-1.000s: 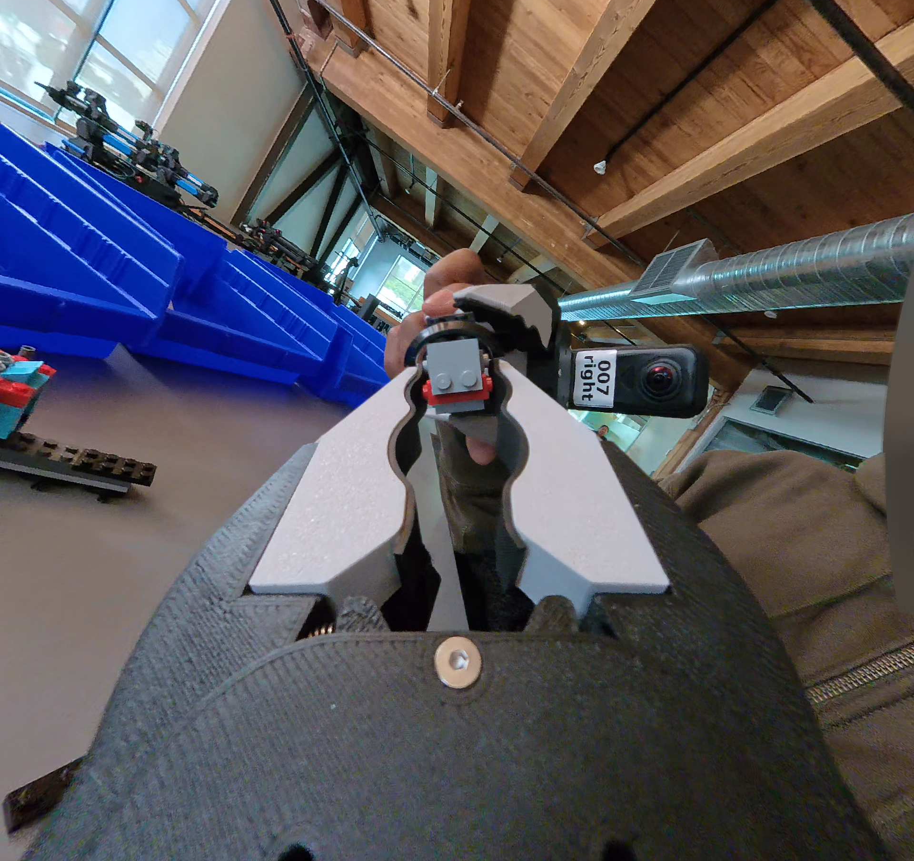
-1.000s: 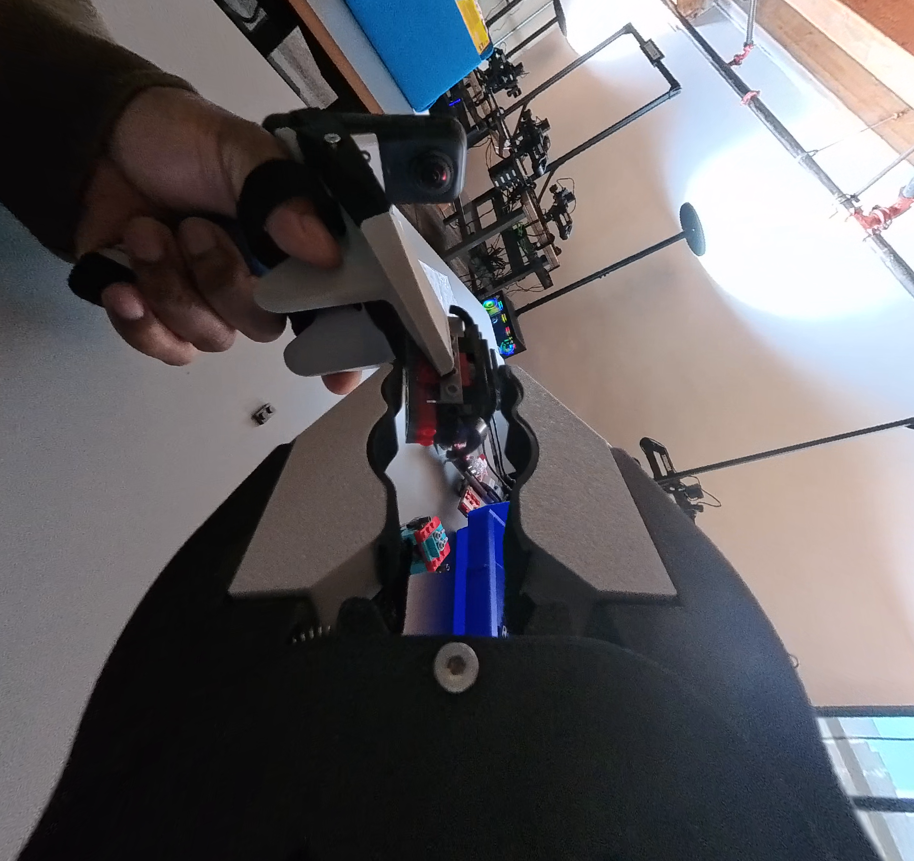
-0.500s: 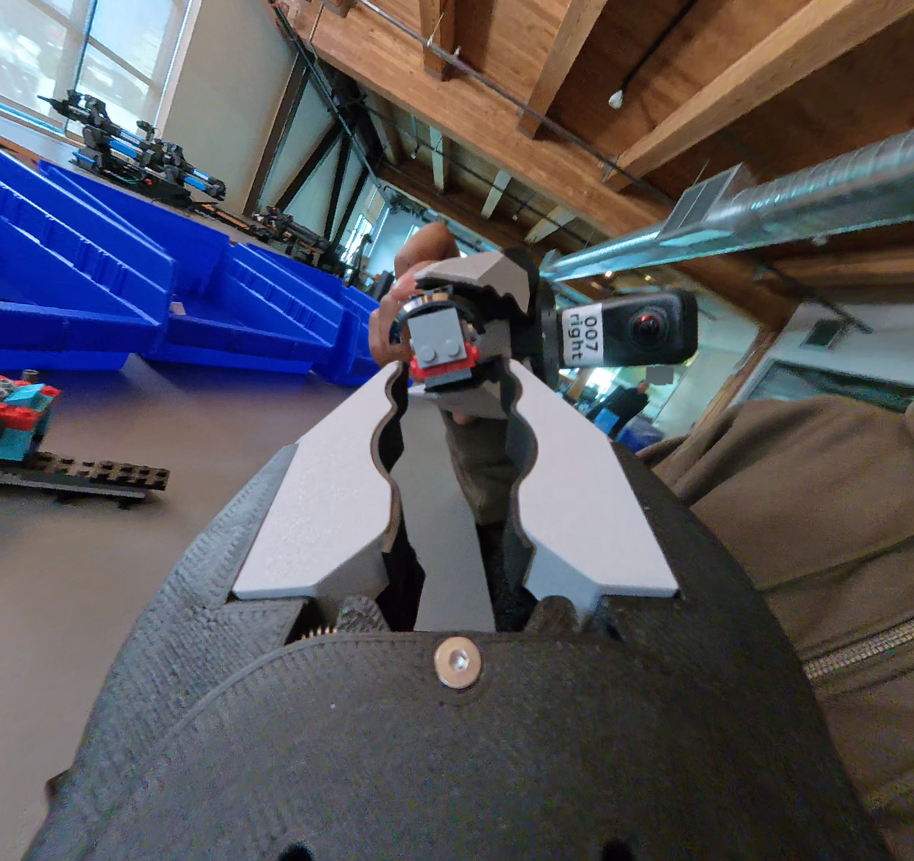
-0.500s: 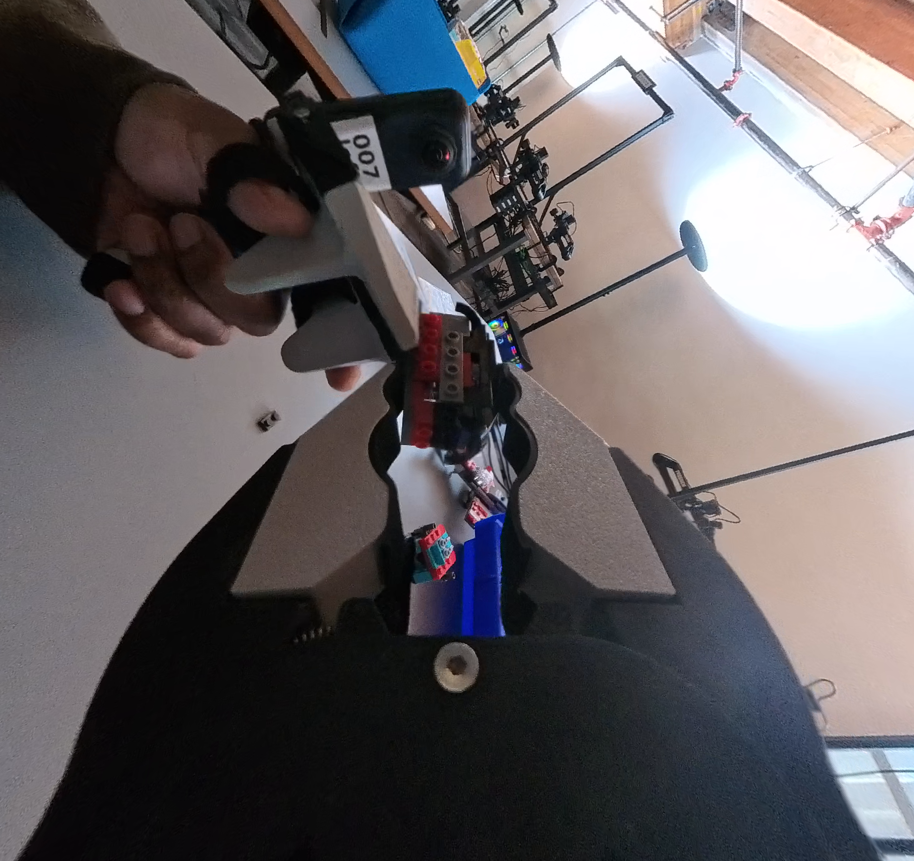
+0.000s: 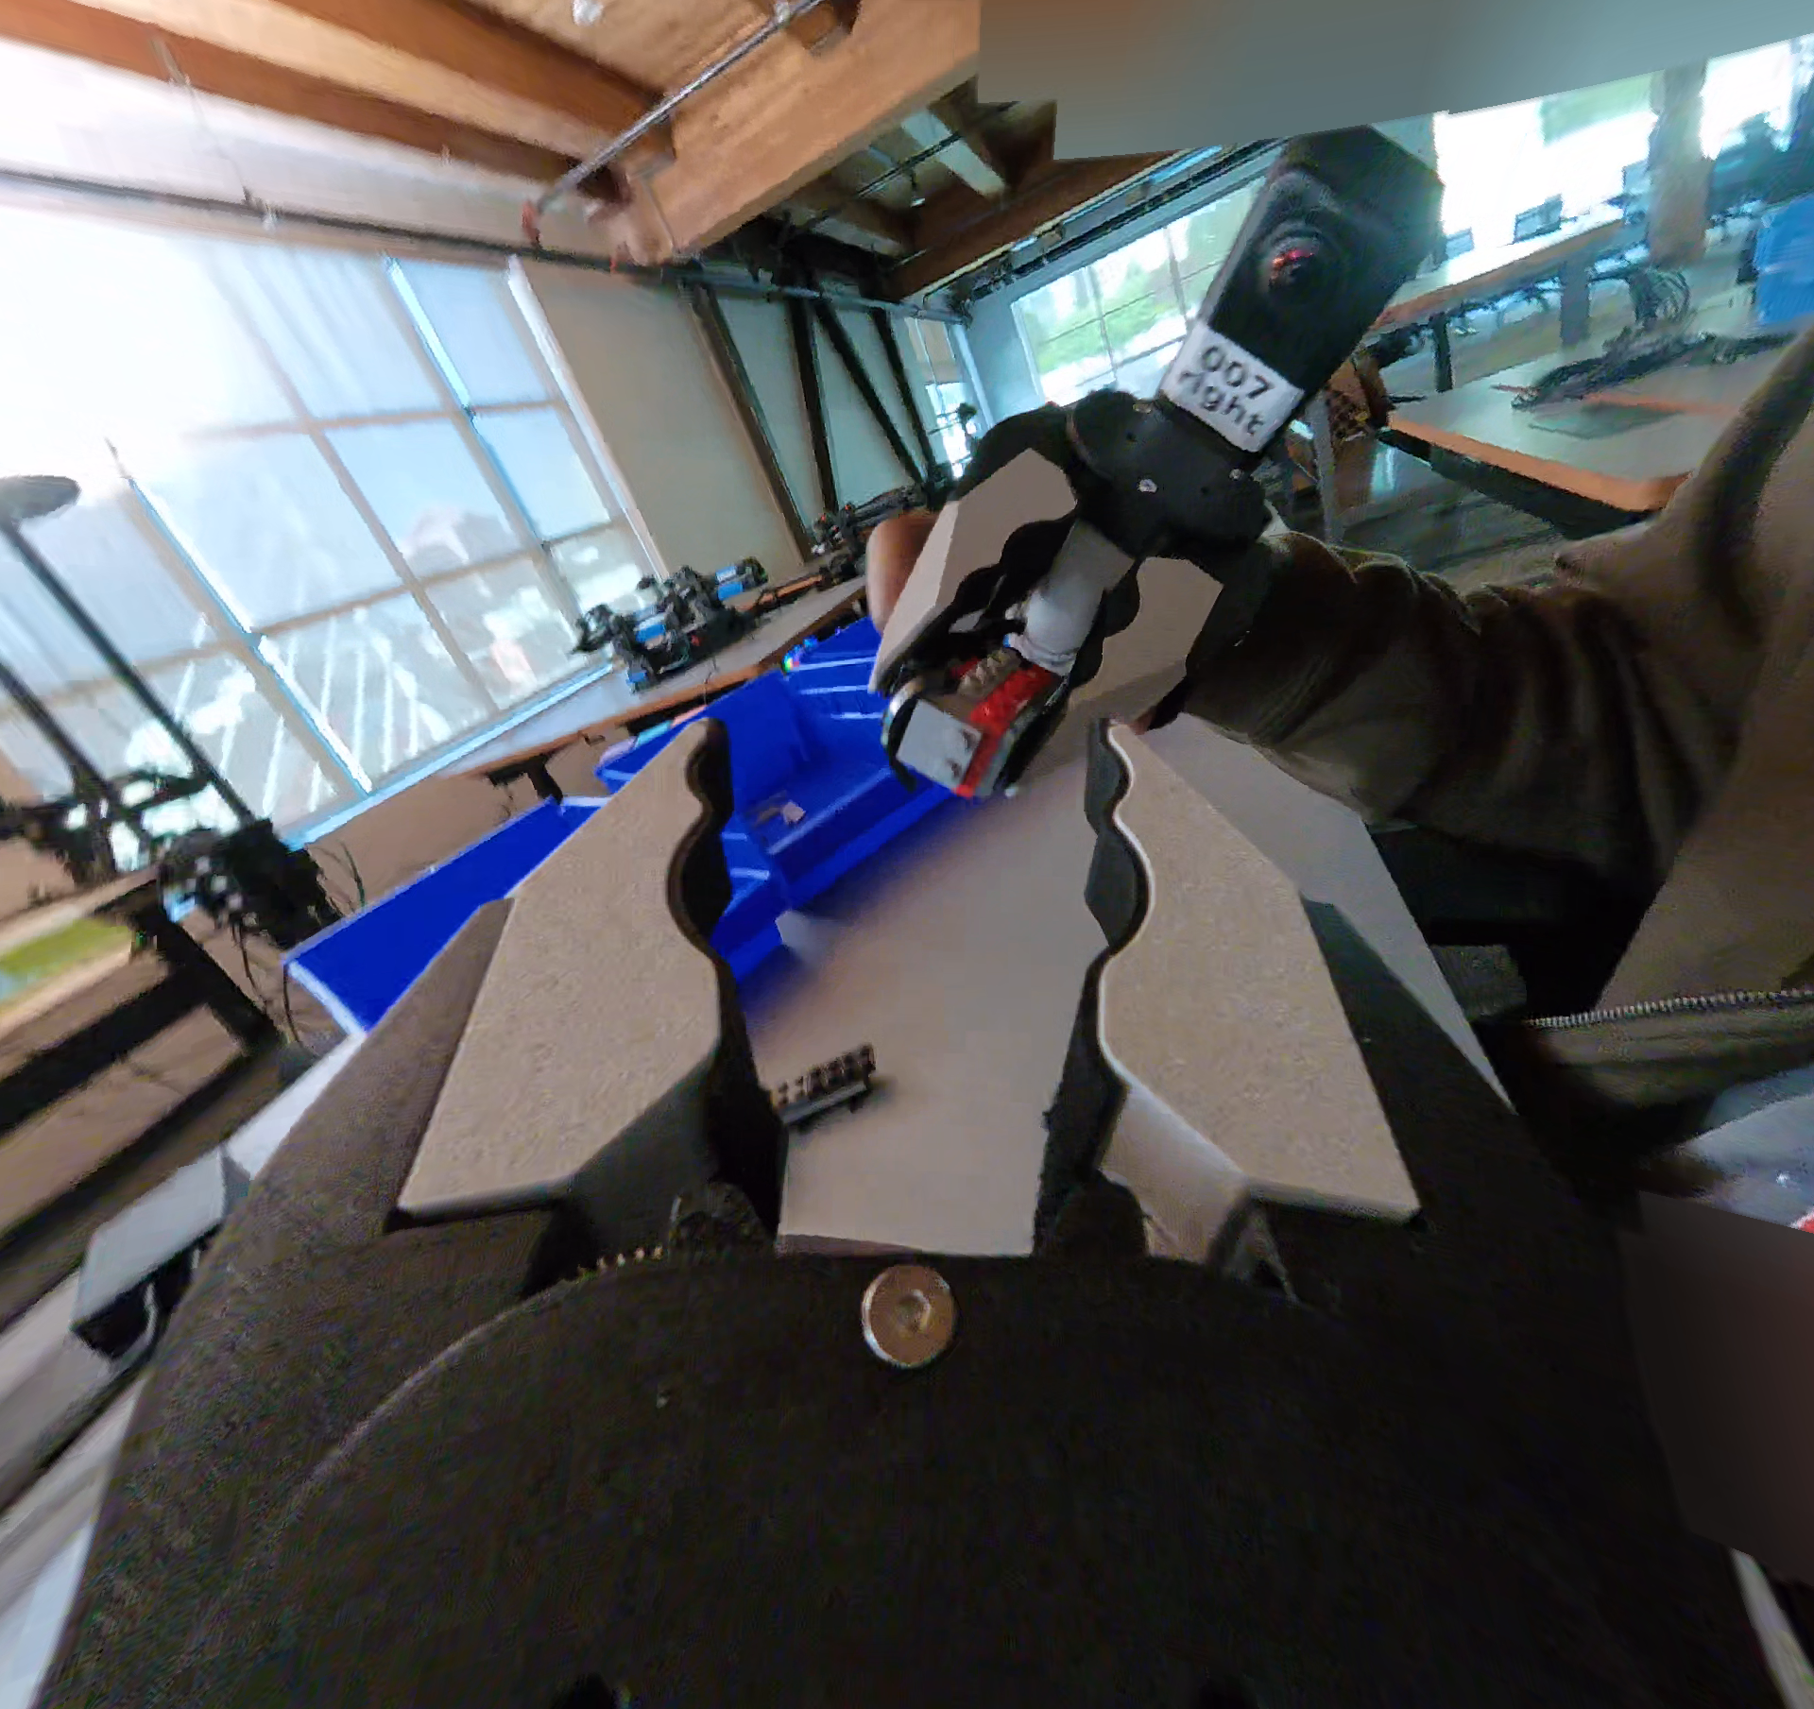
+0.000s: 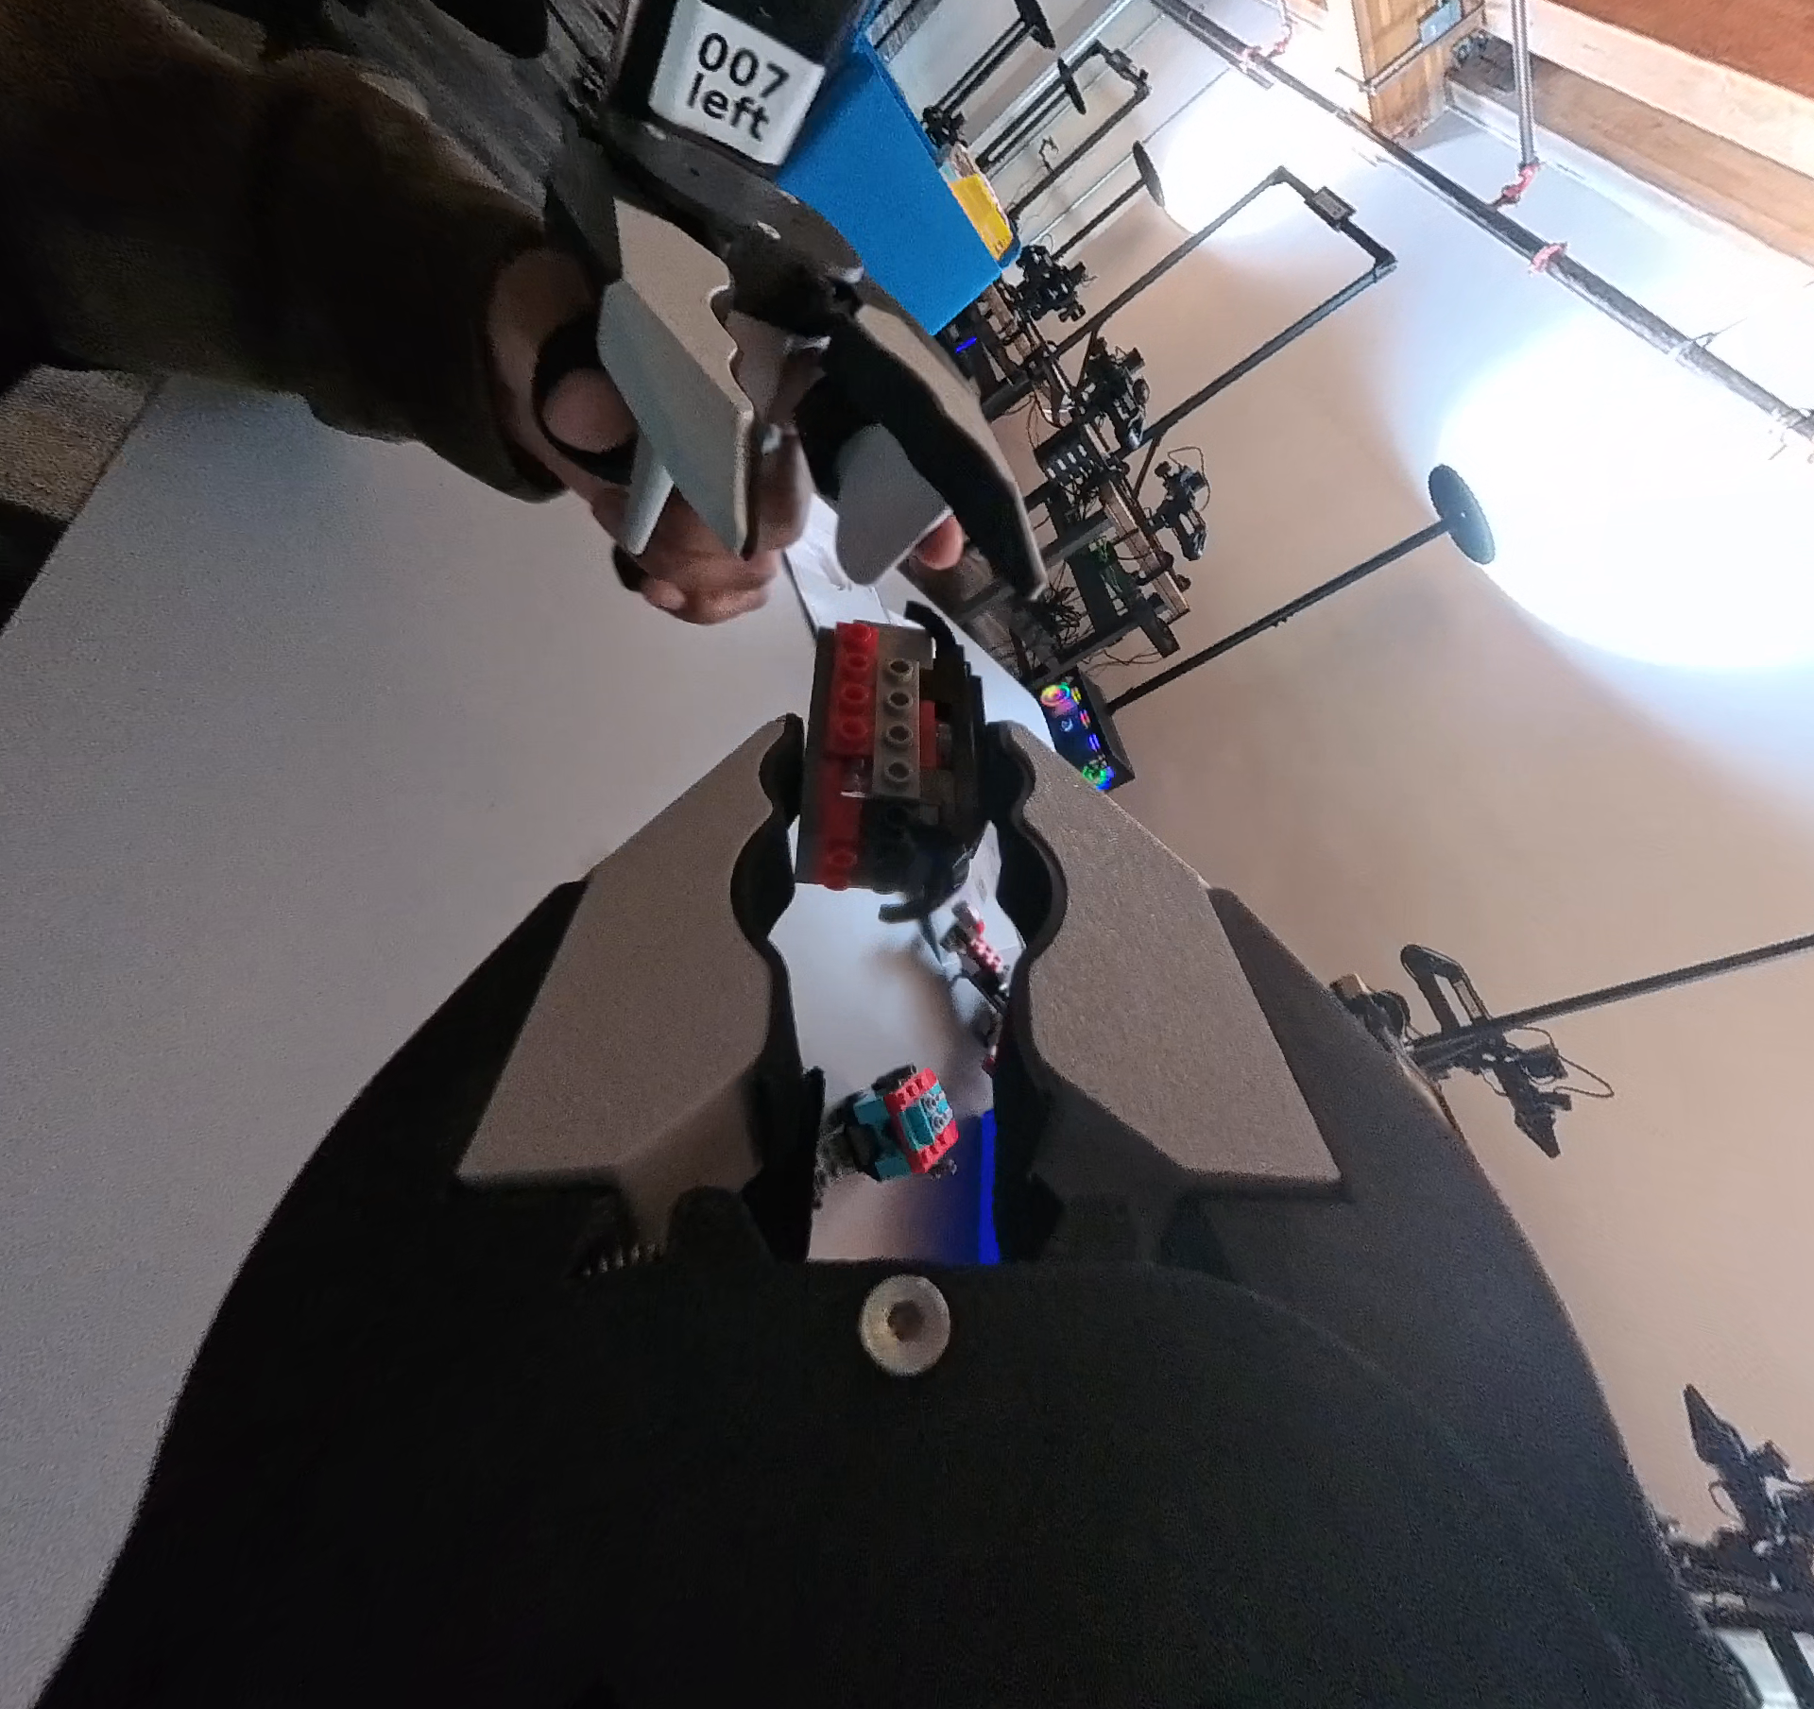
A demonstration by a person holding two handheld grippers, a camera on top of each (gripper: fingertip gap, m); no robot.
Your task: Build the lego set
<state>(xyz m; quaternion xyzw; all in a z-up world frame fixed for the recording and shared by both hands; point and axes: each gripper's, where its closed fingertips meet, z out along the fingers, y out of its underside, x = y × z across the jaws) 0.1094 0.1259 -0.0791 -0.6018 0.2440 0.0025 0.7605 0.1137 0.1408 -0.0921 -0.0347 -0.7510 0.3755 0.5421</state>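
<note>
My right gripper (image 6: 893,759) is shut on a small brick model (image 6: 888,759) of red, grey and black pieces, held in the air above the table. The same model (image 5: 967,725) shows in the left wrist view, clamped between the right gripper's fingers (image 5: 991,680). My left gripper (image 5: 903,769) is open wide and empty, its fingertips just below and apart from the model. In the right wrist view the left gripper (image 6: 785,523) is above the model, open, not touching it.
Blue bins (image 5: 785,818) stand at the far side of the grey table (image 5: 942,1024). A small black studded plate (image 5: 825,1085) lies on the table between my left fingers. A teal and red brick model (image 6: 903,1122) sits on the table by a blue bin. My two grippers' fingertips are within a few centimetres of each other.
My left gripper let go of the brick model, opened wide and drew back and swung round. The right gripper kept its hold on the model.
</note>
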